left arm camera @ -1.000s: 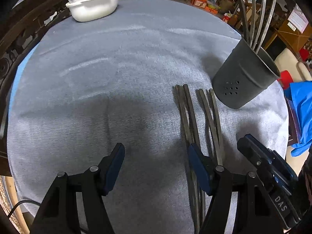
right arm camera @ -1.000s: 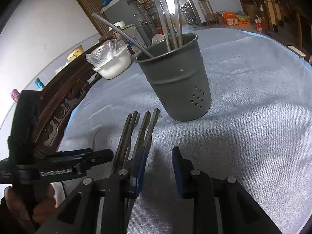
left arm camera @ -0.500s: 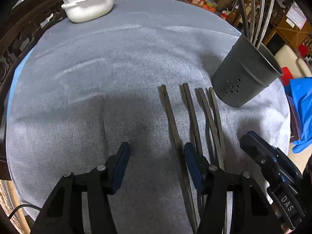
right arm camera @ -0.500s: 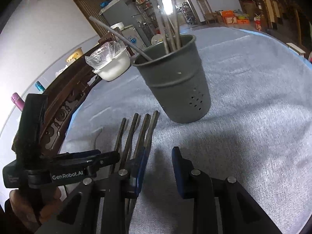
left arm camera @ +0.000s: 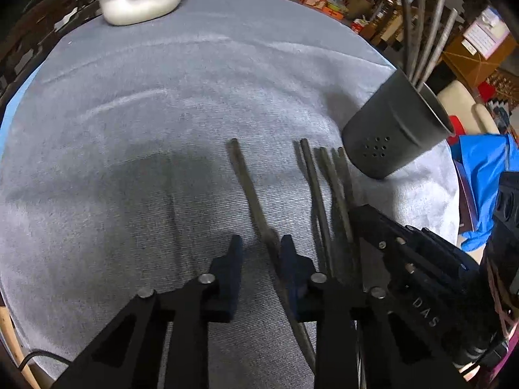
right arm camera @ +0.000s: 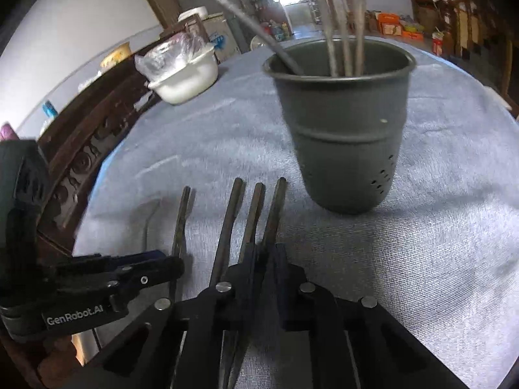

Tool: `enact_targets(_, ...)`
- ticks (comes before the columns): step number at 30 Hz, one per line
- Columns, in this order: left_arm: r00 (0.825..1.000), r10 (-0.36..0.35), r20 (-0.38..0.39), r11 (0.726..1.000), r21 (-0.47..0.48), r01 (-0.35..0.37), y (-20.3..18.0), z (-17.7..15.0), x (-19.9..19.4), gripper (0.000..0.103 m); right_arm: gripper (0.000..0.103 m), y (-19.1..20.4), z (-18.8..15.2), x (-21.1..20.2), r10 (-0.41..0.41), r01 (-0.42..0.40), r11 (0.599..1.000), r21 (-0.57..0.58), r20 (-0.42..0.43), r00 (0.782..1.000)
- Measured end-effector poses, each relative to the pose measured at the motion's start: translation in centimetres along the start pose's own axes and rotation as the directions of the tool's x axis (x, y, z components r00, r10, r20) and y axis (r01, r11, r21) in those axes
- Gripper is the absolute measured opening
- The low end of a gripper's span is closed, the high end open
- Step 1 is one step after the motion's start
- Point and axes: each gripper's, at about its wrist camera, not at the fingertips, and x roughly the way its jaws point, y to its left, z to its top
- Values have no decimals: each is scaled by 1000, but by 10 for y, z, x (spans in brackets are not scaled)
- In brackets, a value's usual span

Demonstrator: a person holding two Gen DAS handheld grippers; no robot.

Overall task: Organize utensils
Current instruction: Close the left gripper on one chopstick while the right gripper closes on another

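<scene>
Between my closing left gripper (left arm camera: 259, 253) pads: lone chopstick (left arm camera: 246, 188), lengthwise ahead; right gripper (right arm camera: 264, 259) closing on rightmost chopstick (right arm camera: 275, 207).

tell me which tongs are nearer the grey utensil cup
Right. The right tongs sit at the chopstick beside the cup; the left tongs straddle the lone chopstick farther off.

Four dark, slim chopsticks (right arm camera: 249, 217) lie flat on the grey-clothed table (right arm camera: 421, 243), roughly parallel, one set apart to the left (left arm camera: 246, 188), three close together (left arm camera: 324, 188). Just beside them a dark grey perforated holder (right arm camera: 343, 136) stands upright with several metal chopsticks (right arm camera: 343, 32) leaning inside
</scene>
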Motion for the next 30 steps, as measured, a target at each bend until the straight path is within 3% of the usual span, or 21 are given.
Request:
enact_targets(1, 1000, -5, -7, 1000, 13, 5, -3, 0, 2, 13, 12, 2, 0, 2, -1, 0, 1000, -18, -24, 1000)
enact_targets(7, 999, -23, -30, 995, 100, 26, -8, -2, 3, 14, 11, -3, -1, -3, -38, 36, 998, -49, -49, 998)
enact_targets(15, 992, -26, -124, 962, 267, 59, 9, 2, -8, 15, 12, -12, 5, -1, -17, 12, 999, -37, -120, 993)
enact_targets(20, 989, -39, -143, 965, 252, 75, 25, 10, -14, 20, 14, -8, 13, 9, -7, 7, 1000, -4, -139, 990)
enact_targets(22, 990, -45, -133, 975, 210, 72, 29, 13, -18, 35, 15, -6, 16, 12, -10, 10, 1000, -8, -131, 991)
enact_targets(23, 991, -47, -125, 979, 192, 71, 31, 15, -19, 38, 15, -4, 17, 13, -14, 13, 1000, -14, -127, 992)
enact_targets(30, 993, -39, -114, 990, 133, 54, 32, 27, -15, 38, 12, -1, 12, 9, -18, 10, 998, -65, -129, 992)
